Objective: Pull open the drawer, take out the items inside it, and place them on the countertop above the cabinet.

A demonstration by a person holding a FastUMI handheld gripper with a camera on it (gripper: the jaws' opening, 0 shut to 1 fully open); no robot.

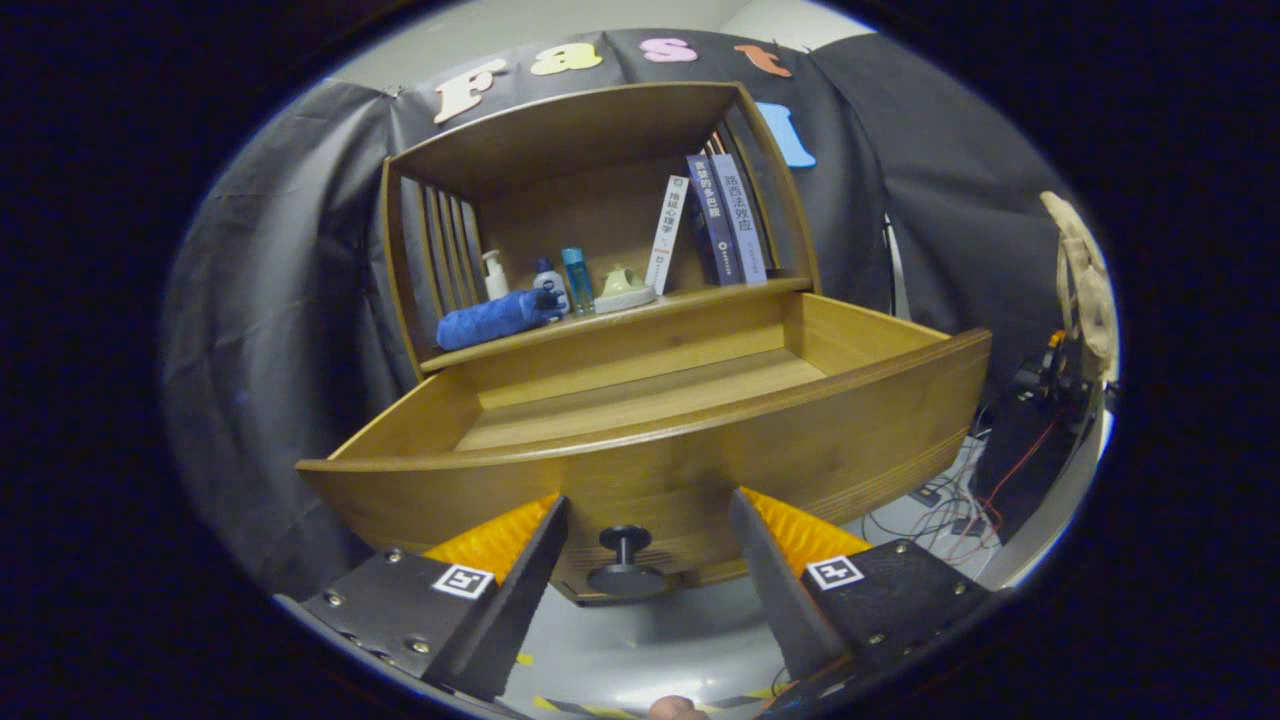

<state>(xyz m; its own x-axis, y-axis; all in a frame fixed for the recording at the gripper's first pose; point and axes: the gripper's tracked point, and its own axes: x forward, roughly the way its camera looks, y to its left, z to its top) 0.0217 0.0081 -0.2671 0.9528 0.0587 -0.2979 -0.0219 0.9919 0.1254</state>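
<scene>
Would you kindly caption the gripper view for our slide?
Open gripper flanks the knob of the pulled-out drawer.

A handheld two-finger gripper, seen from its own camera.
Each finger is a flat wedge-shaped blade with a ribbed inner pad. Behind each sits a dark angular mounting block studded with small silver screws and carrying a square black-and-white marker tag. The fingers stand apart, gripping nothing. A fingertip peeks in below.
</scene>
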